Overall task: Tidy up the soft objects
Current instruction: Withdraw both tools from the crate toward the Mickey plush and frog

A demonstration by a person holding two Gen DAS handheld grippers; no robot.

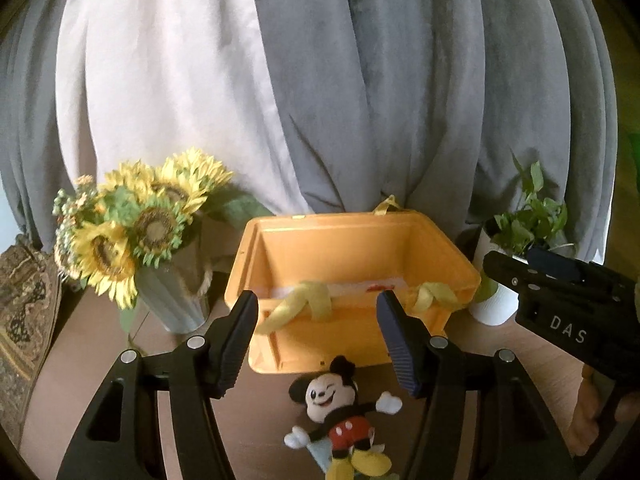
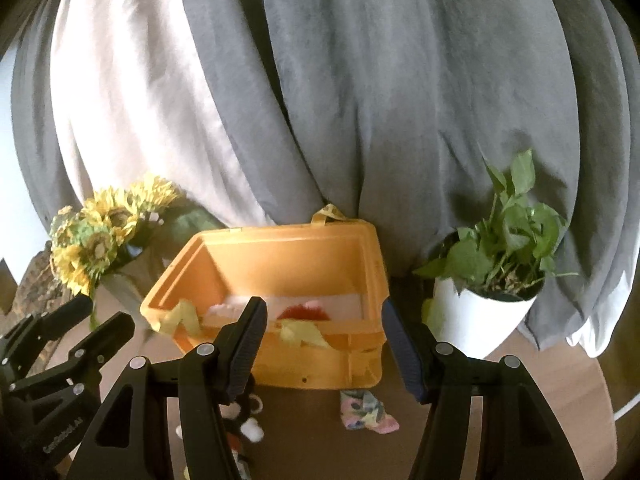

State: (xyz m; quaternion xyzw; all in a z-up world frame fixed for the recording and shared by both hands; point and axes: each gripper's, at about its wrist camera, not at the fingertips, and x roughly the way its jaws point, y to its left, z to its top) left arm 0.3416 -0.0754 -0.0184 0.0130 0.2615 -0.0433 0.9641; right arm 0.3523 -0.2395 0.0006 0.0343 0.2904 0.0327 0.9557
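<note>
Left gripper (image 1: 318, 336) gapes empty over your small Mickey Mouse plush toy (image 1: 340, 412) — soft, light — pinch its red-shorted middle.

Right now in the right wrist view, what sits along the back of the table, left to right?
Sunflower bouquet → orange bin → potted green plant. The bouquet's vase lies partly behind the bin's left corner; the plant's white pot stands clear of the bin's right side.

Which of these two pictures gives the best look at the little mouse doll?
The left wrist view: the mouse doll lies face up on the table in front of the orange box, in plain sight. In the right wrist view a gripper finger hides most of it.
</note>
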